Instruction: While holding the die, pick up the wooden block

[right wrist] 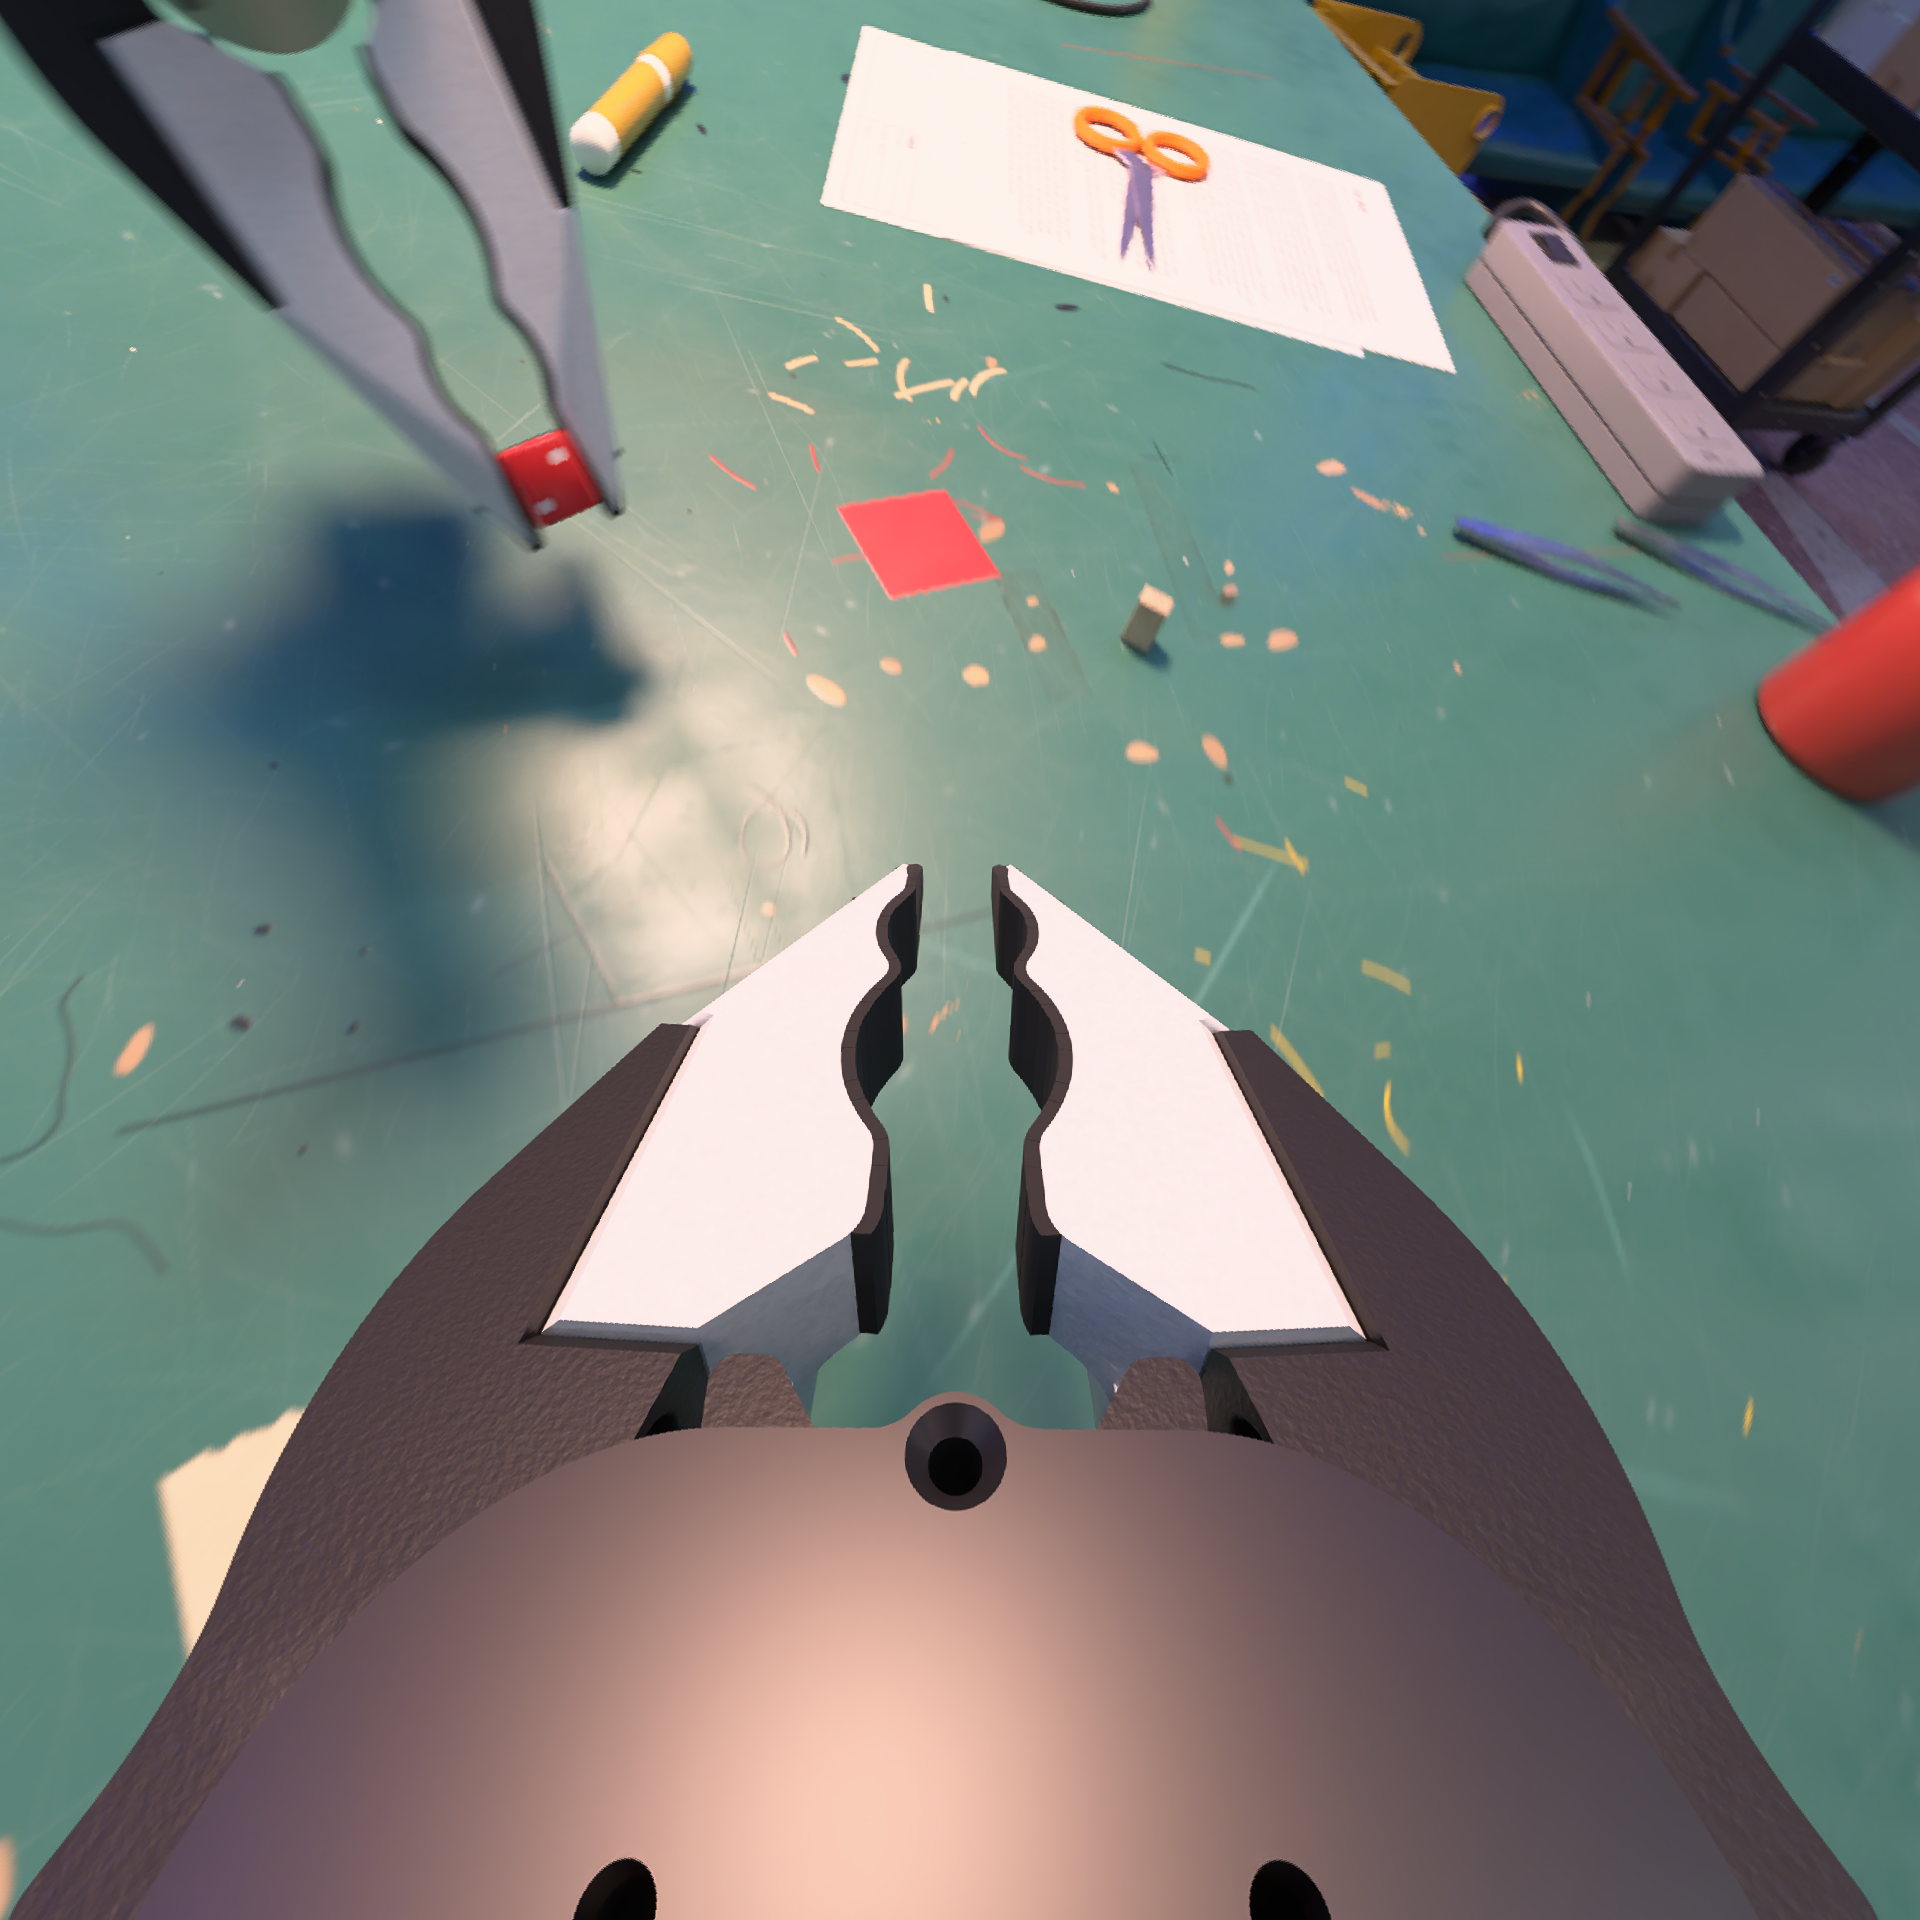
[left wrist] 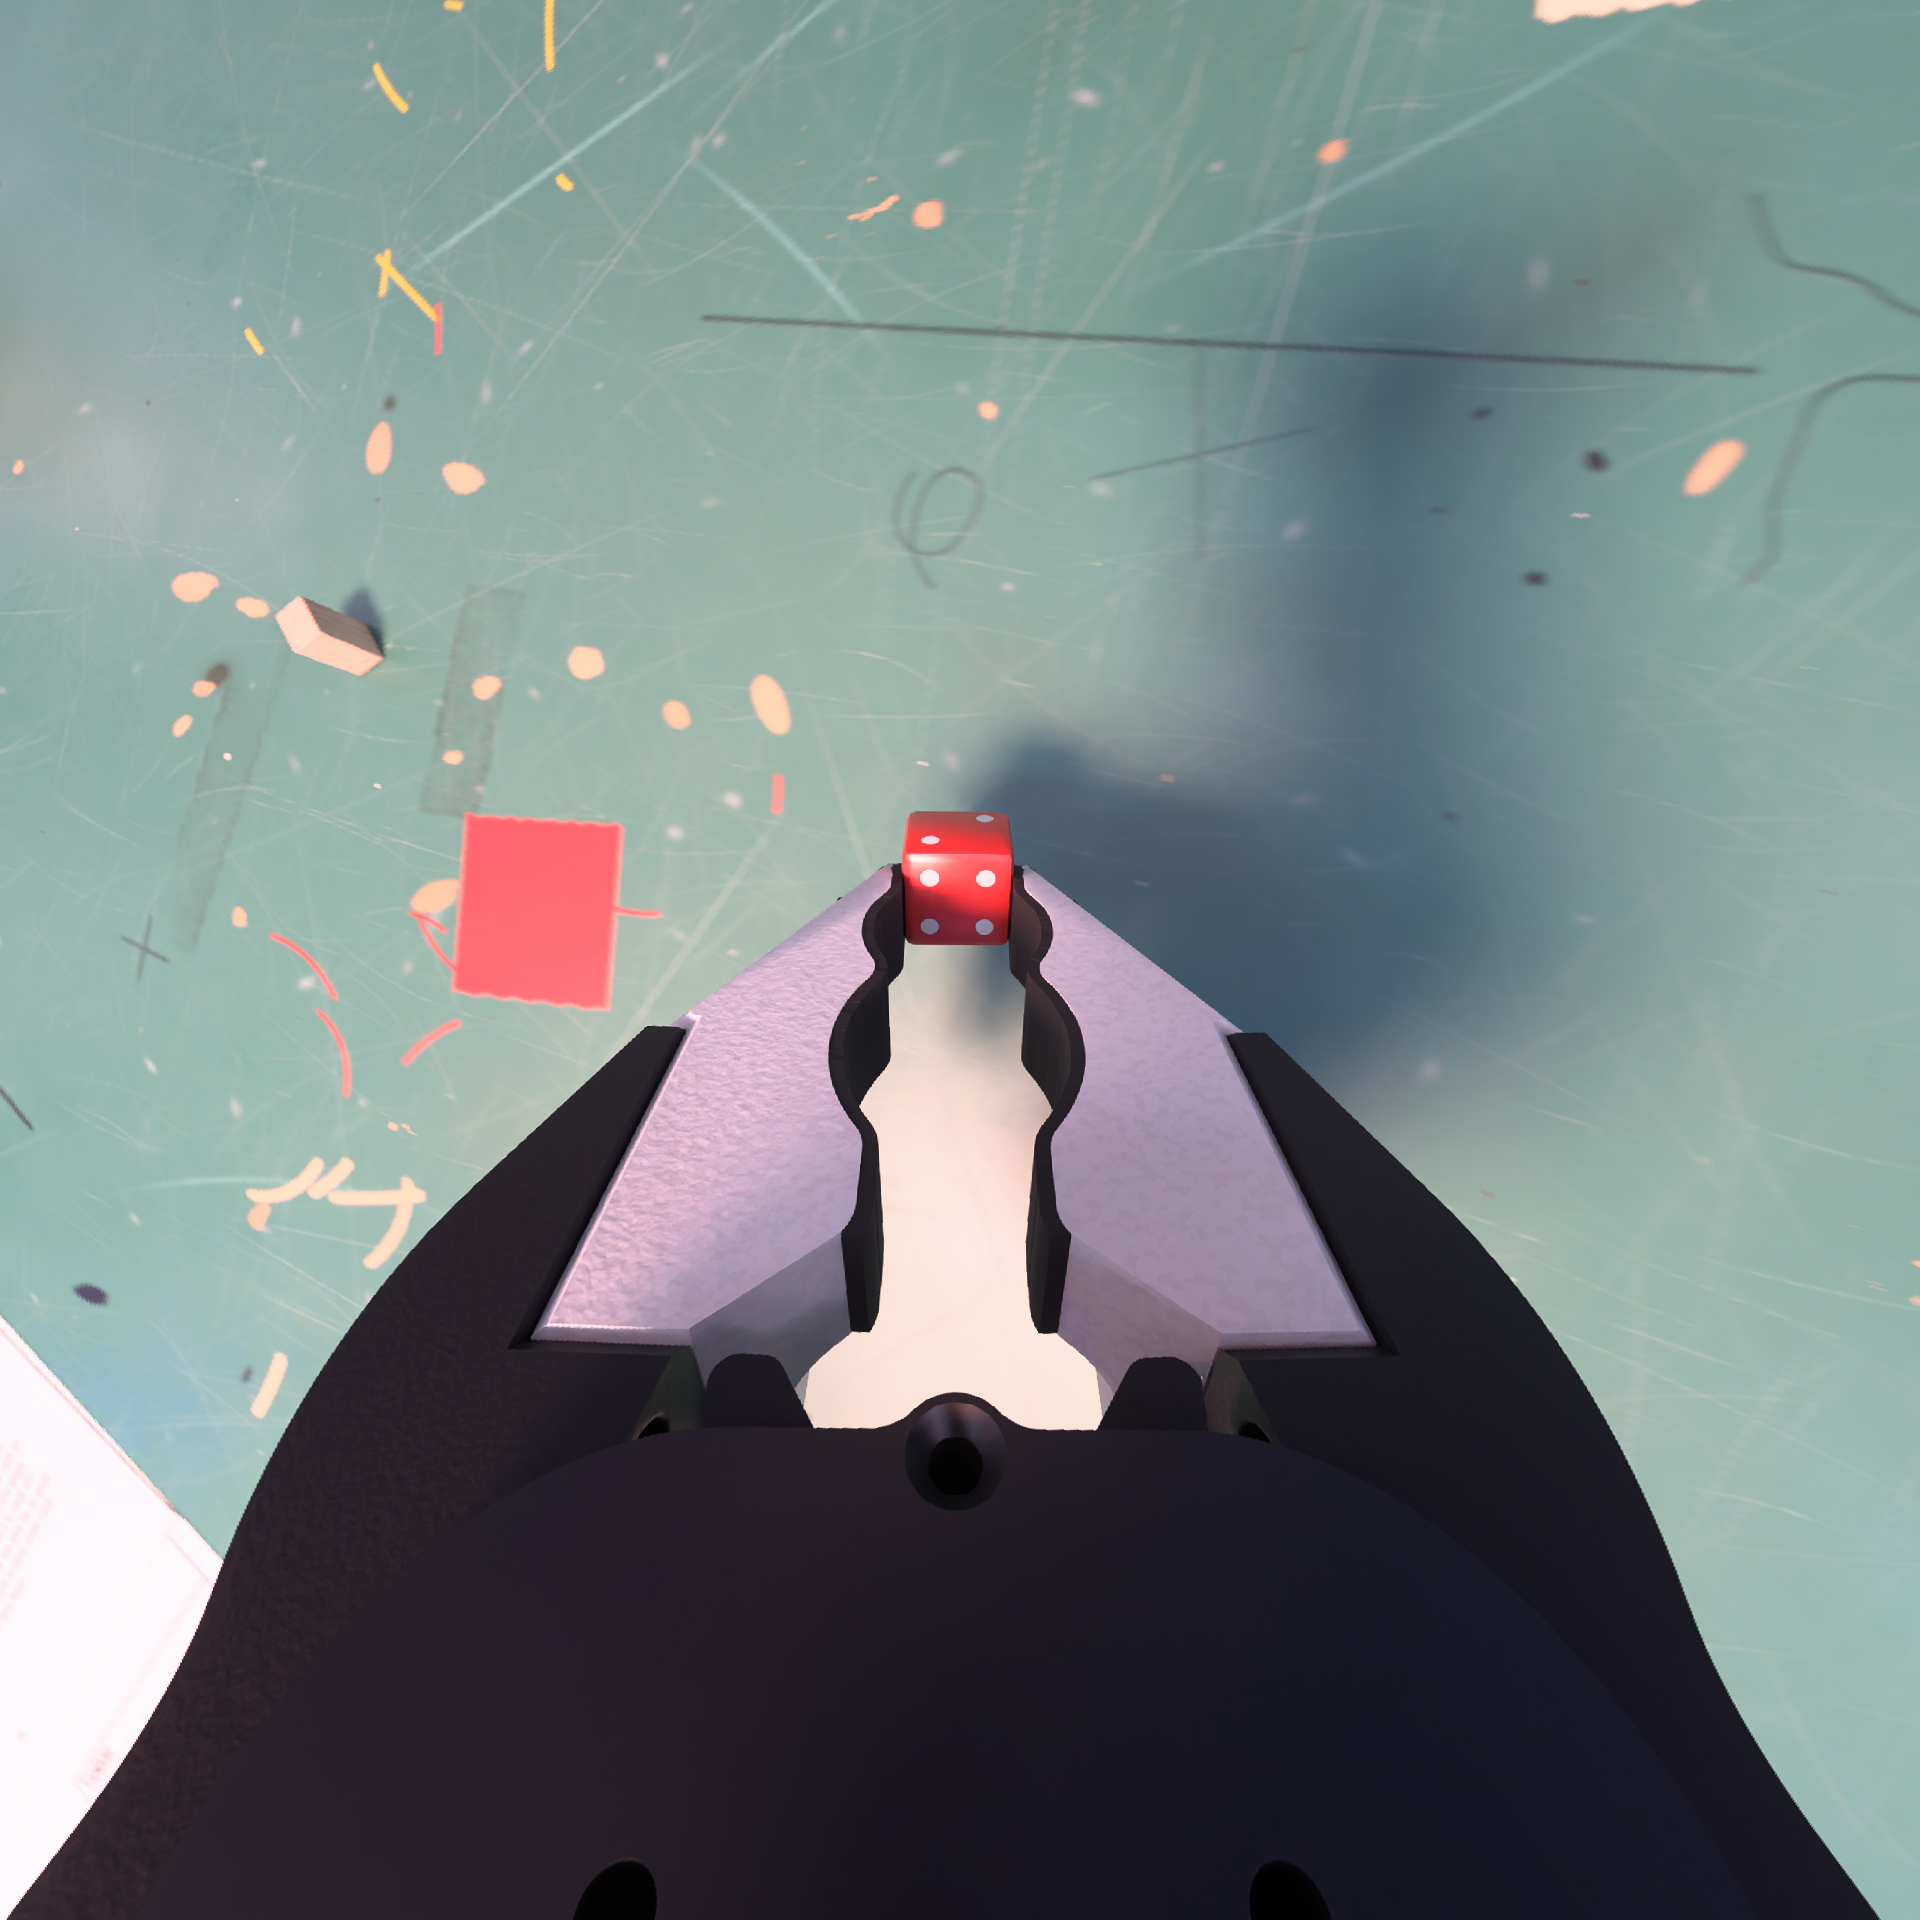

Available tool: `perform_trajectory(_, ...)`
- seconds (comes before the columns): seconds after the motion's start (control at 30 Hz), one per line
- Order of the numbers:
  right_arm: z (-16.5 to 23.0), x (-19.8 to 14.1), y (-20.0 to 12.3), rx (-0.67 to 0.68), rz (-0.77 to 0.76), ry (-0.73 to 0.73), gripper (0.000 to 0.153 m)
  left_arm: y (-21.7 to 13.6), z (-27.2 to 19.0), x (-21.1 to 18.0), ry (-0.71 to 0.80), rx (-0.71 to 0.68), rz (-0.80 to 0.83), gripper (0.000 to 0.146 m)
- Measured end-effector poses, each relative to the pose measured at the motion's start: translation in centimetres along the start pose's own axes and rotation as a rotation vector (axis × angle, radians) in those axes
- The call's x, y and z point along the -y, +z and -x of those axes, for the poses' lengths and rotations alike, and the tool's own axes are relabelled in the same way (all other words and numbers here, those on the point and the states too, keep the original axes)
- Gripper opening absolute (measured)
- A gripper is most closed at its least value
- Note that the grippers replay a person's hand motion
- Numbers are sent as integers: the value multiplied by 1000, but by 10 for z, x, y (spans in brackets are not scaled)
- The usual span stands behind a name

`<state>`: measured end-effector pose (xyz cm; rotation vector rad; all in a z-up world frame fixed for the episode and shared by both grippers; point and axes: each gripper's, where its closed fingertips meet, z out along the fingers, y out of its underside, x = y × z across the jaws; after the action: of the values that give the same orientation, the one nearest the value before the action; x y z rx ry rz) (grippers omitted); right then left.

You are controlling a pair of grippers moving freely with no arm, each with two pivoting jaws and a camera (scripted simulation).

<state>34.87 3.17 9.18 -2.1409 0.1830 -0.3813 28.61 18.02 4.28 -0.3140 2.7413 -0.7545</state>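
1. Right gripper (right wrist: 956, 883), nearest the right wrist camera: its two pale fingers stand a little apart with nothing between the tips, which hang over the scratched green table (right wrist: 520, 1039).
2. Left gripper (left wrist: 956, 883), in its own view: the fingertips are clenched on a red die (left wrist: 956, 878) with white pips, held clear above the table and casting a dark shadow on it. In the right wrist view the same gripper (right wrist: 556, 483) enters from the upper left, die (right wrist: 548, 480) pinched at its tips.
3. Red square patch (right wrist: 916, 542), flat on the table near the middle; it also shows left of the held die in the left wrist view (left wrist: 538, 911).
4. Wooden block (right wrist: 1146, 617), small and pale, resting on the table just right of the red patch among scattered tan flecks, well apart from both grippers. In the left wrist view it lies at the left (left wrist: 330, 636), beyond the patch.
5. Red cylinder (right wrist: 1849, 707), cut by the right edge.
6. Purple tweezers (right wrist: 1558, 566), right of the block.
7. White power strip (right wrist: 1605, 364), along the right table edge.
8. Sheet of white paper (right wrist: 1247, 281), bearing orange-handled scissors (right wrist: 1140, 161).
9. Yellow glue stick (right wrist: 631, 104), lying at the far left.
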Motion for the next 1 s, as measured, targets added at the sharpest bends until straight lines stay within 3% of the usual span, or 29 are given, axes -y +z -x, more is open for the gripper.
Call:
perform_trajectory(0.13,-12,28,44,56,67,-116,12,-15,-32,-4,-24,29,-116,19)
perform_trajectory(0.23,-28,38,80,119,139,-318,12,-24,-44,-18,-78,64,-155,19)
perform_trajectory(0.37,-45,30,127,326,244,-591,18,-26,-54,-34,-112,81,-136,19)
perform_trajectory(0.53,-64,14,165,497,362,-739,21,-29,-57,-35,-104,91,-138,19)
perform_trajectory(0.8,-72,10,188,605,485,-887,22,-41,-58,-52,-158,104,-121,19)
perform_trajectory(0.87,-76,11,191,574,499,-942,10,-43,-58,-54,-167,106,-122,19)
perform_trajectory(1.0,-82,24,174,481,503,-931,10,-45,-53,-49,-180,133,-142,19)
